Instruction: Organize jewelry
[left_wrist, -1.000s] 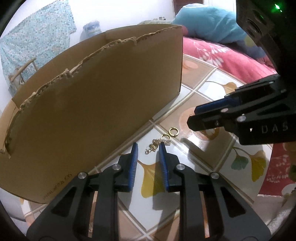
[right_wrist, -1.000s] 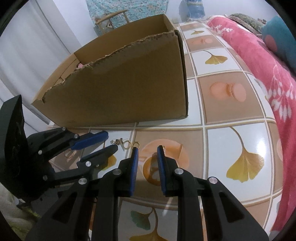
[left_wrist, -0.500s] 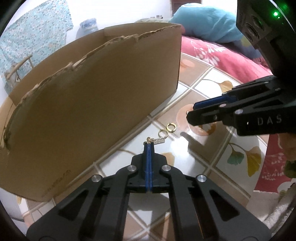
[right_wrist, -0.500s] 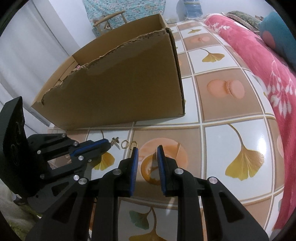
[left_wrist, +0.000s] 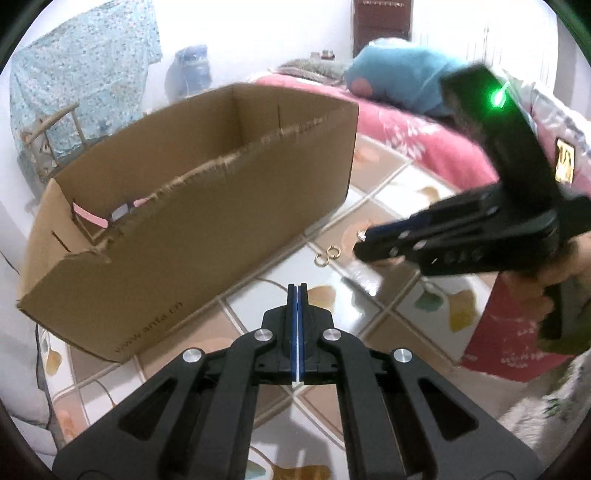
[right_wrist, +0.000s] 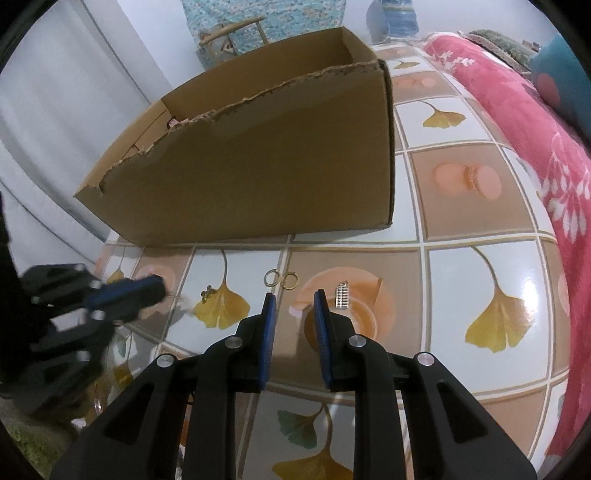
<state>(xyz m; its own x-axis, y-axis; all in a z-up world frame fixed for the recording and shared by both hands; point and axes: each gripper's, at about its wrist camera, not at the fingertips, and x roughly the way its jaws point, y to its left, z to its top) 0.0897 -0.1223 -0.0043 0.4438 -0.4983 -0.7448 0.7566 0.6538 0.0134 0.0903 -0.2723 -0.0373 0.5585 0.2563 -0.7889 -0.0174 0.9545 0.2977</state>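
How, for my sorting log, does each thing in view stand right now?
Left tongs: shut, nothing seen between them.
Right tongs: open, empty.
Cardboard box: upright, top open, near rim torn.
Two gold rings: lying side by side on the tiles, ungripped.
Silver charm: lying flat beside the right tongs, ungripped.
Small gold piece: lying loose on the tiles.

Whatever may be pinched between the closed pads of the left gripper (left_wrist: 296, 286) cannot be made out. In the right wrist view that gripper is smeared by motion blur. The contents of the cardboard box (right_wrist: 258, 166) are mostly hidden by its torn front wall.
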